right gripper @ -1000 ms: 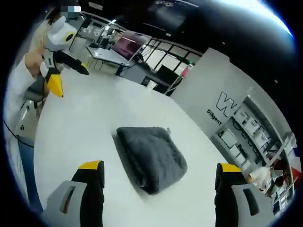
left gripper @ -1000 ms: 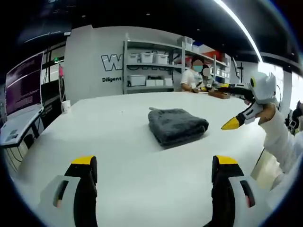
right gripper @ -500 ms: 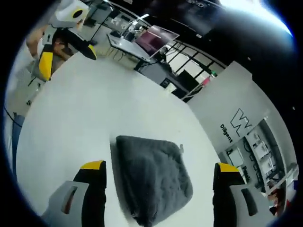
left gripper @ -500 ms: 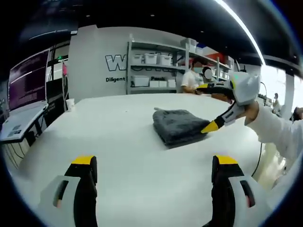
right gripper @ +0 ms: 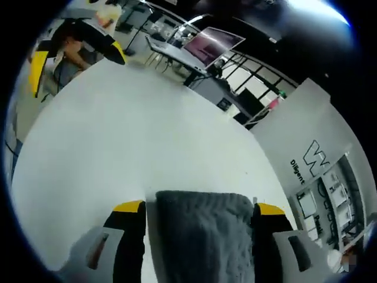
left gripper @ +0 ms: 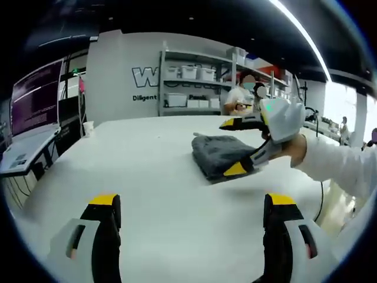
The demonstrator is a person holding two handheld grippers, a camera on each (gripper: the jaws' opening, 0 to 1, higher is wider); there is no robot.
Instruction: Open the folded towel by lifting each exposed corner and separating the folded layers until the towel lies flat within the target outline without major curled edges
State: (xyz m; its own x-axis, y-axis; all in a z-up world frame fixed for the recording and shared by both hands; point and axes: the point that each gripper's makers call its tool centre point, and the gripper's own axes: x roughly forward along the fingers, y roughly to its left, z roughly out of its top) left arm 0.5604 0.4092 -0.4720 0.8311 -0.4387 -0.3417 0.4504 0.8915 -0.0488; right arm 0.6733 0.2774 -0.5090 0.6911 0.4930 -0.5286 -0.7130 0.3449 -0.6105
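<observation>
Left gripper view: my left gripper (left gripper: 191, 206) hangs jaws apart over the white table (left gripper: 147, 177), the folded grey towel (left gripper: 219, 155) well ahead. My right gripper (left gripper: 233, 146) straddles its near-right edge.

Right gripper view: right gripper (right gripper: 197, 207) spread wide, towel (right gripper: 203, 236) between the jaws; contact, I can't quite tell.

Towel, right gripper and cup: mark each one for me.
towel (right gripper: 203, 230), right gripper view, middle of its top layer.
right gripper (left gripper: 231, 146), left gripper view, midway between its yellow tips.
cup (left gripper: 88, 128), left gripper view, its side wall.
</observation>
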